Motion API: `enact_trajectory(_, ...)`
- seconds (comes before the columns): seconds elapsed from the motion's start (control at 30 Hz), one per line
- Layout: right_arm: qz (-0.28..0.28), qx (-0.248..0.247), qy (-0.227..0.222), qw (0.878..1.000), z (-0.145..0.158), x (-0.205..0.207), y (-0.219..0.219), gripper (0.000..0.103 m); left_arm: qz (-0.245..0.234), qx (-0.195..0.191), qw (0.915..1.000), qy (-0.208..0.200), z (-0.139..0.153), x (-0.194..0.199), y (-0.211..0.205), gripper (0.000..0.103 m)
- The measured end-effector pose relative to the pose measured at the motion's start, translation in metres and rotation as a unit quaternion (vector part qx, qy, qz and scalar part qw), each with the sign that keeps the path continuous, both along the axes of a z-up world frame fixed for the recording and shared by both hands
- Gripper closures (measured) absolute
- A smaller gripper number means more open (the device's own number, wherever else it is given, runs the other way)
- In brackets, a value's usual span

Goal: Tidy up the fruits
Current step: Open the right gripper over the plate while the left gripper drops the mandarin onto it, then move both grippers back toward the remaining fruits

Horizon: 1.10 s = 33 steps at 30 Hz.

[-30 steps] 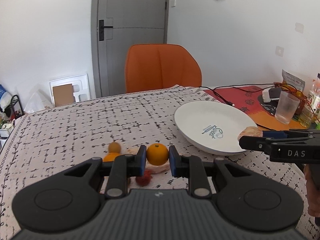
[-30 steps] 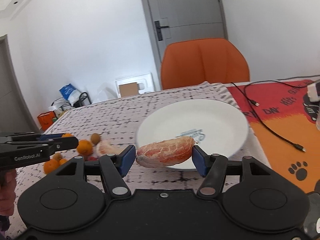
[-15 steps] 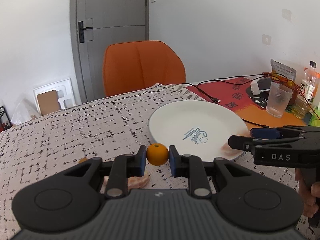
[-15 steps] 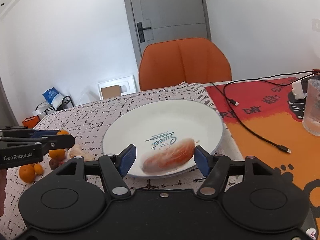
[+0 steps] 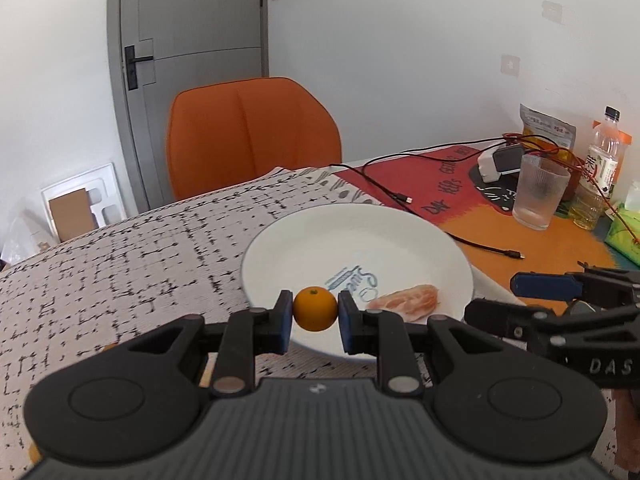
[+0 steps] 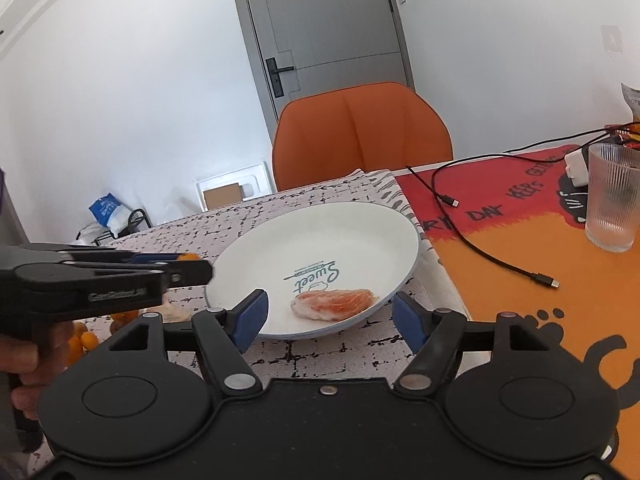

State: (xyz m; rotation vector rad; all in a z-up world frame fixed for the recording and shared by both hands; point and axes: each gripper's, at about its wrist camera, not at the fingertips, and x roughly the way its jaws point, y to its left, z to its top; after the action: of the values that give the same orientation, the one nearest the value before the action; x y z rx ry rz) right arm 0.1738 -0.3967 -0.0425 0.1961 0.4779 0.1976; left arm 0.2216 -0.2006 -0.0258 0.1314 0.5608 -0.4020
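My left gripper (image 5: 315,316) is shut on a small orange (image 5: 315,308) and holds it over the near rim of the white plate (image 5: 320,232). A peeled pink grapefruit segment (image 5: 404,299) lies on the plate's near right part. My right gripper (image 6: 330,320) is open and empty just in front of the plate (image 6: 360,232), with the segment (image 6: 334,302) lying beyond its fingers. The left gripper (image 6: 192,270) also shows at the left of the right wrist view, and the right gripper (image 5: 520,300) at the right of the left wrist view.
Several small oranges (image 6: 80,342) and another peeled piece (image 6: 168,312) lie on the patterned cloth left of the plate. A glass (image 5: 540,192), bottle (image 5: 600,168), snack bag (image 5: 548,128) and black cables (image 5: 472,240) sit on the orange-red mat at right. An orange chair (image 5: 248,132) stands behind the table.
My right gripper opened and released the grapefruit segment onto the plate, then drew back. My left gripper carried the orange from the fruit pile rightward to over the plate's rim.
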Motion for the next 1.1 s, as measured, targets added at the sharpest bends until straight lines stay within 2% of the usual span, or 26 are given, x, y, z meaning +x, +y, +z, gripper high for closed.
enact_trajectory(0.13,-0.004,0.003,0.002,1.0,0.0,-0.001,-0.002,0.03,0.007,0.008,0.9999,-0.011,0.001,0.0,-0.005,0.076)
enact_trajectory(0.23,-0.002,0.008,0.004,1.0,-0.001,-0.001,-0.002,0.027,0.003,0.01,0.9999,-0.009,0.002,-0.003,-0.001,0.06)
enact_trajectory(0.3,-0.003,0.011,0.003,1.0,0.0,-0.002,-0.001,0.022,0.02,0.006,0.9997,-0.009,0.003,-0.005,0.006,0.044)
enact_trajectory(0.43,0.0,0.022,-0.002,1.0,0.001,-0.004,0.003,0.009,0.033,0.004,0.9994,-0.011,0.008,-0.01,0.02,0.03)
enact_trajectory(0.53,0.004,0.031,0.0,1.0,0.003,-0.004,0.007,0.0,0.06,-0.005,0.9979,-0.026,0.012,-0.016,0.033,0.017)
enact_trajectory(0.57,0.003,0.035,0.0,0.999,0.004,-0.004,0.008,0.0,0.068,-0.01,0.9972,-0.03,0.013,-0.018,0.037,0.014)
enact_trajectory(0.8,0.009,0.046,0.003,0.999,0.007,-0.006,0.015,0.0,0.095,-0.021,0.9946,-0.038,0.022,-0.029,0.063,0.007)
enact_trajectory(1.1,0.024,0.047,0.0,0.999,0.013,-0.011,0.027,0.0,0.111,-0.05,0.9922,-0.027,0.029,-0.042,0.092,0.007)
